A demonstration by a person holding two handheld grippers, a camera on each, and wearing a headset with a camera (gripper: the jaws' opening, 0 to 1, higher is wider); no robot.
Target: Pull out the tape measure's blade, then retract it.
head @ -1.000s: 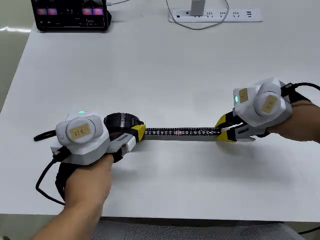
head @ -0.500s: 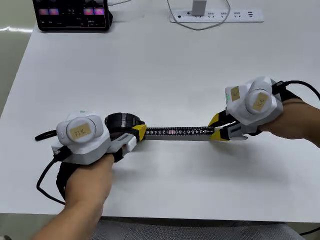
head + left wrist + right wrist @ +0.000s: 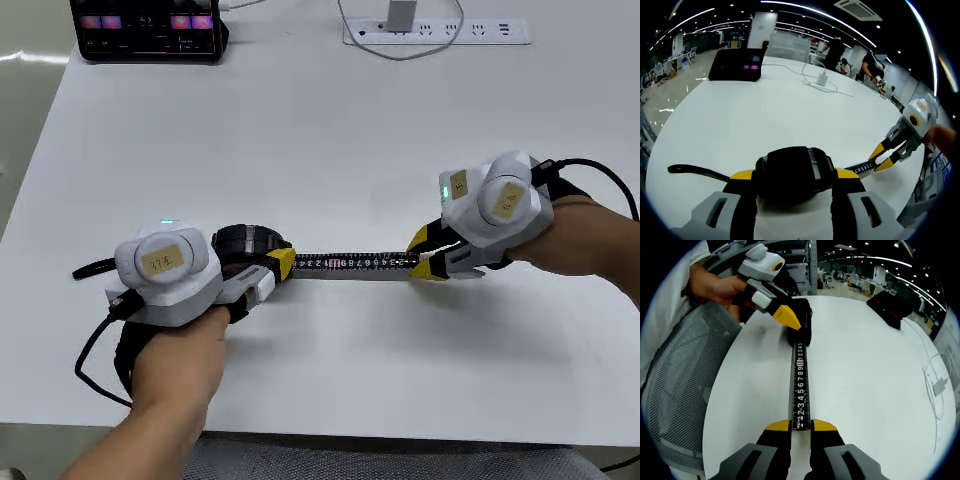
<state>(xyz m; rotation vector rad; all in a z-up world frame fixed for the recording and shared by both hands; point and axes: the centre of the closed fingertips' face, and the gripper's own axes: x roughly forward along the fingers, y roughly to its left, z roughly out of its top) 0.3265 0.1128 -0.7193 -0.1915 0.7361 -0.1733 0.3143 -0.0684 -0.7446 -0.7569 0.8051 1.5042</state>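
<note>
Left gripper [image 3: 256, 262] was low over the near-left part of the white table [image 3: 330, 140]. In the left gripper view its yellow-tipped fingers [image 3: 743, 175] pressed against both sides of the black tape measure case [image 3: 795, 167], so they were clamped on it. The case rested on the table top. A thin black strap [image 3: 690, 170] trailed from the case across the table.

The blade [image 3: 355, 262] ran out of the case toward the right, lying low along the table with its printed numbers facing up.

Right gripper [image 3: 421, 254] was at the blade's free end. The right gripper view showed its two fingers [image 3: 778, 426] drawn close, the narrow gap between them taken up by the blade, so they were pinched on it. The low numbers sat just ahead of the fingertips. The hand [image 3: 585, 240] behind it rested at the table's right side.

At the far edge were a dark tablet [image 3: 145, 25] with a lit screen and a white power strip [image 3: 440, 30], well apart from both grippers.
</note>
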